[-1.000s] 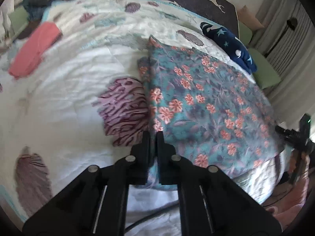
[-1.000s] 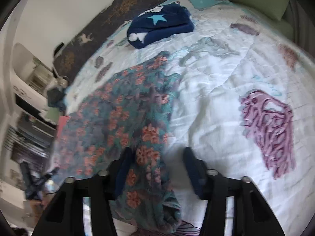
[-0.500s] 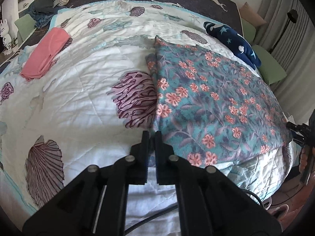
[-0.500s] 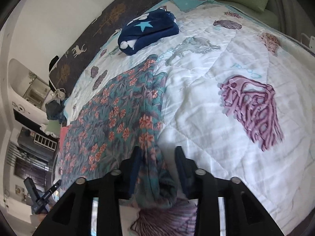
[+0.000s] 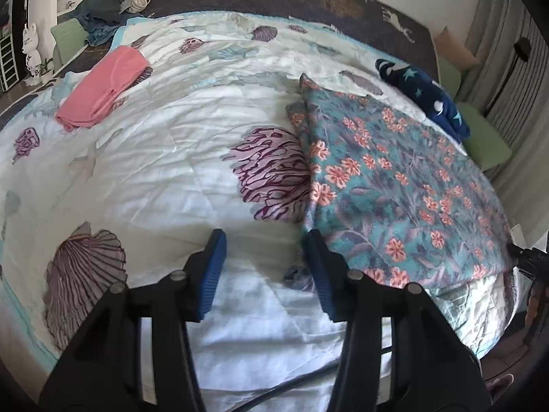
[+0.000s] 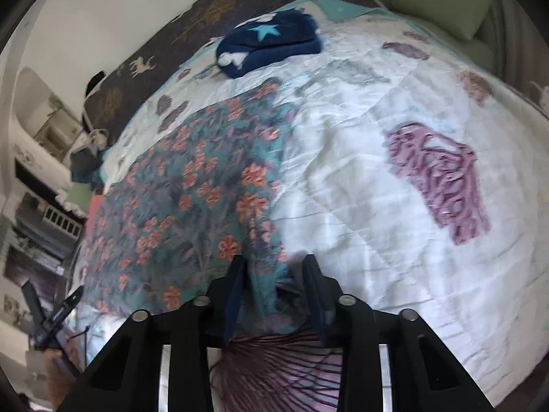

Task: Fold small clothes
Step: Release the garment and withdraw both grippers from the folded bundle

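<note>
Bedroom scene: a white quilt [image 5: 144, 171] printed with shells and coral covers the bed and serves as my folding surface.

Left gripper [image 5: 264, 257]: fingers spread wide, nothing between the blue pads [image 5: 214, 271]. The right-hand pad sits just beside the near corner of the floral garment [image 5: 394, 185], apart from the cloth or barely brushing it; I cannot tell which. I judge this the stance of a corner just let go, or about to be taken.

Right gripper [image 6: 272, 274]: fingers partly closed, with the garment's near edge [image 6: 264, 288] lying between them. Whether the pads truly pinch the cloth I cannot tell, as the view is blurred.

Floral garment [image 6: 192, 189]: spread flat as a broad panel near the quilt's front edge, its long side edge doubled over, so a first fold appears made. I read the flat layout as preparation for folding it again.

Outward: a folded pink garment [image 5: 103, 92] lies well apart at far left, and a navy star-patterned garment [image 5: 429, 99] rests beyond the floral one; I take them for other pieces.
</note>
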